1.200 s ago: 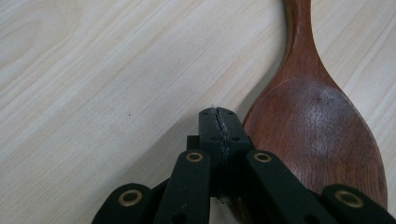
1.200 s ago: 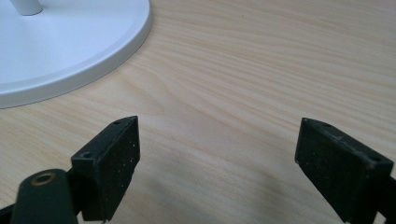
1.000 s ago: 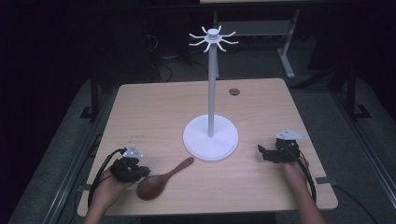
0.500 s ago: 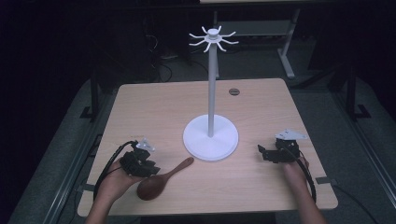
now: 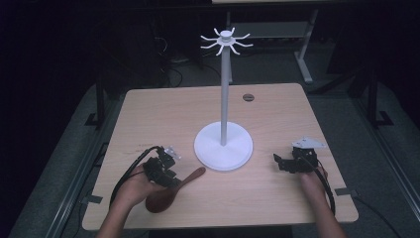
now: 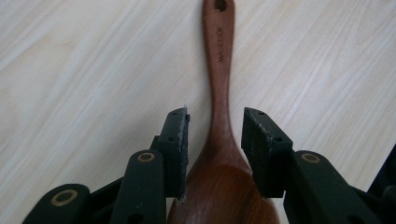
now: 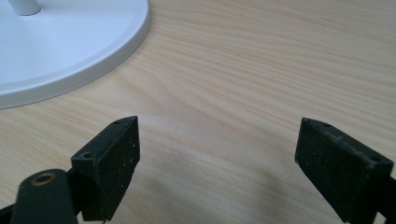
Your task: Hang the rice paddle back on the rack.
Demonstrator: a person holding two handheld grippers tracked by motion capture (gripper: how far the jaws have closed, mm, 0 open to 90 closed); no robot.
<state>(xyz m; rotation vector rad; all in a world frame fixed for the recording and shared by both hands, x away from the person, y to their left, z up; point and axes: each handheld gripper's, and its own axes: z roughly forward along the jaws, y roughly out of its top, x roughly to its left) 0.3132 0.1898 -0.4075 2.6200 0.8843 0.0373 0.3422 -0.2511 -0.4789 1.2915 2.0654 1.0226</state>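
A: Start at the left gripper (image 6: 215,140). How do its jaws stand?

B: Parted, one on each side of the wooden spoon (image 6: 219,107), right where the handle widens into the bowl. A gap shows on both sides, so they straddle it without pinching. The bowl lies back beneath the gripper, and the handle runs straight ahead from the jaws to a small hole at its far end.

A: And from above?

B: The left gripper (image 5: 166,166) sits over the spoon (image 5: 173,191) near the table's (image 5: 163,114) front left corner, held by the left hand (image 5: 131,186). The handle end points away from it, toward the white stand (image 5: 224,144).

A: The right gripper?

B: The right gripper (image 7: 217,163) has its jaws spread wide over bare wood, nothing between them. Ahead and to its left is the round base of the stand (image 7: 70,42). In the high view the right gripper (image 5: 292,161) rests just beside that base, well apart from the spoon.

A: Anything holding something, a container?

B: The stand's pole rises to a ring of hooks at the top, all bare. A small dark disc (image 5: 248,97) is set in the tabletop beyond the stand.
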